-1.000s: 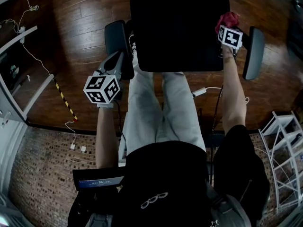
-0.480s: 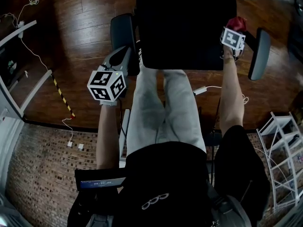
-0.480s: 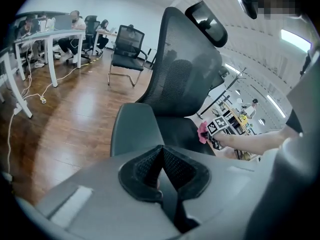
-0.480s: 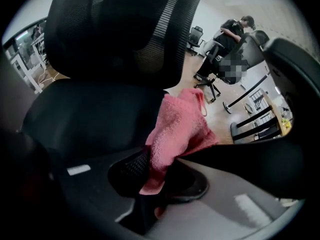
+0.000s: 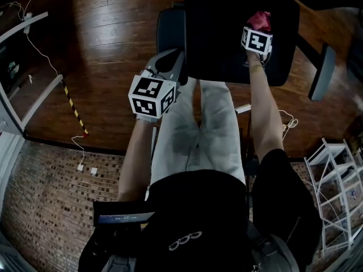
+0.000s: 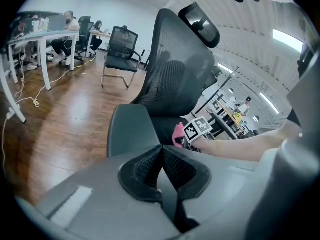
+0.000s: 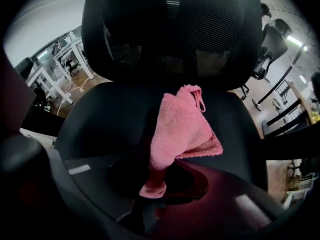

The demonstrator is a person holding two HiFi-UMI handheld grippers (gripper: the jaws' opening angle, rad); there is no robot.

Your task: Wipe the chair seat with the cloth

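Observation:
A black office chair with a dark seat (image 5: 227, 44) stands in front of me. My right gripper (image 5: 258, 32) is over the right half of the seat, shut on a pink cloth (image 5: 261, 19). In the right gripper view the cloth (image 7: 180, 129) hangs from the jaws onto the seat (image 7: 100, 114), below the mesh backrest (image 7: 175, 29). My left gripper (image 5: 170, 64) hovers by the chair's left armrest (image 5: 169, 30), shut with nothing in it. In the left gripper view the shut gripper (image 6: 162, 154) faces the armrest (image 6: 131, 131), with the cloth (image 6: 178, 134) beyond it.
The chair's right armrest (image 5: 322, 72) juts out at the right. A white wire rack (image 5: 334, 180) stands at the lower right and white desk legs (image 5: 28, 72) at the left. A cable (image 5: 74, 106) runs over the wooden floor. Other chairs (image 6: 117, 49) and desks stand farther off.
The right gripper has carried the pink cloth leftward from the seat's right edge onto the seat. The view has swung, so the chair sits further right. The left gripper stays by the left armrest.

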